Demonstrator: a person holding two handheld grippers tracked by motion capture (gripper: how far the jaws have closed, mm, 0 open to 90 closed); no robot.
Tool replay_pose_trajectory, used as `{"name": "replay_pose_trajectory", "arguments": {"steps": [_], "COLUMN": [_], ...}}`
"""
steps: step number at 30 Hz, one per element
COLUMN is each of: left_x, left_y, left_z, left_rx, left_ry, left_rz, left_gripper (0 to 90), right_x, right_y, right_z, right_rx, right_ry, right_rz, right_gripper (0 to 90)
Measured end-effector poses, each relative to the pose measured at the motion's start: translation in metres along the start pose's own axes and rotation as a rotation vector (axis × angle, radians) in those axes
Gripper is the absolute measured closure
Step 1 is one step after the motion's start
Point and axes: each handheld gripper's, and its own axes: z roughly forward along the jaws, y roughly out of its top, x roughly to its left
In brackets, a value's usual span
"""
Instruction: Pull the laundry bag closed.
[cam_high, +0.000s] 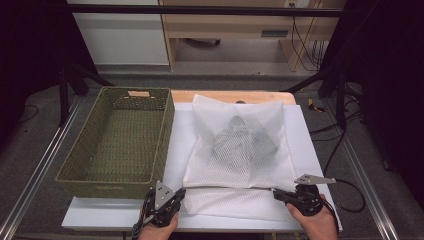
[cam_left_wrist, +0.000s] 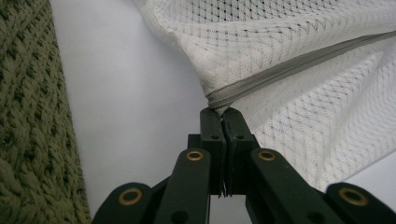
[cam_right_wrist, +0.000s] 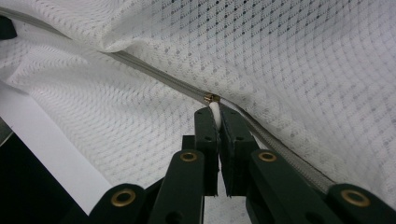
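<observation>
A white mesh laundry bag (cam_high: 235, 172) lies on the white table top (cam_high: 100, 216) with a dark garment (cam_high: 243, 141) inside it. A grey zipper (cam_left_wrist: 289, 70) runs along the bag's near edge. My left gripper (cam_high: 182, 191) is at the bag's near left corner, and in the left gripper view it (cam_left_wrist: 223, 113) is shut on the zipper's end. My right gripper (cam_high: 275, 193) is at the near right corner. In the right gripper view it (cam_right_wrist: 216, 113) is shut on the white zipper pull (cam_right_wrist: 214, 107), just below the brass slider (cam_right_wrist: 211, 98).
A green woven basket (cam_high: 107, 181), empty, stands to the left of the bag, its wall (cam_left_wrist: 28, 116) close beside my left gripper. Beyond the table's far edge are a floor, cables and a wooden bench.
</observation>
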Motion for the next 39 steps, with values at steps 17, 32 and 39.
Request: {"name": "replay_pose_trajectory", "arguments": {"steps": [17, 32, 39], "left_x": [-0.001, -0.001, -0.001], "left_y": [0.0, 0.0, 0.0], "left_z": [0.001, 0.001, 0.001], "left_rx": [0.001, 0.002, 0.001], "left_ry": [-0.001, -0.001, -0.003], "left_rz": [0.001, 0.003, 0.004], "left_gripper": [88.7, 88.7, 88.7], "right_x": [-0.009, -0.012, -0.014], "right_y": [-0.004, -0.005, -0.006], "right_z": [-0.005, -0.007, -0.01], "right_rx": [0.005, 0.0, -0.005], "right_ry": [-0.012, -0.014, -0.018], "right_rz": [0.018, 0.027, 0.033], "right_gripper": [86.8, 86.7, 86.8]}}
